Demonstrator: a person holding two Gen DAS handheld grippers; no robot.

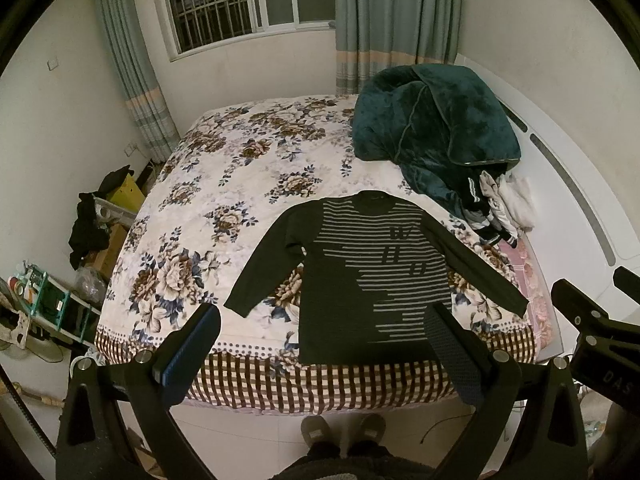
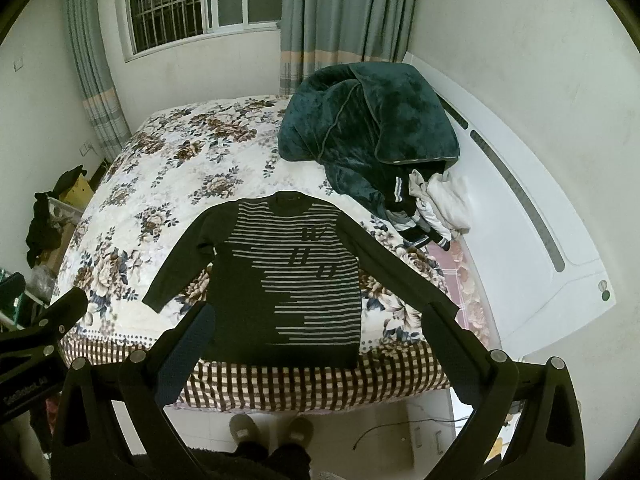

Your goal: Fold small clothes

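A dark long-sleeved sweater with grey stripes [image 1: 372, 280] lies flat and face up on the floral bedspread [image 1: 224, 200], sleeves spread out, hem at the bed's near edge. It also shows in the right wrist view [image 2: 292, 280]. My left gripper [image 1: 326, 320] is open and empty, held above the bed's near edge in front of the hem. My right gripper [image 2: 316, 316] is open and empty, at about the same height, just to the right of the left one. Neither touches the sweater.
A dark green plush blanket [image 1: 432, 128] is heaped at the bed's far right, with a pile of light and dark clothes [image 1: 500, 204] below it. A white headboard [image 2: 532, 208] runs along the right. Cluttered shelves [image 1: 60, 300] stand left of the bed. Slippered feet [image 1: 344, 432] stand below.
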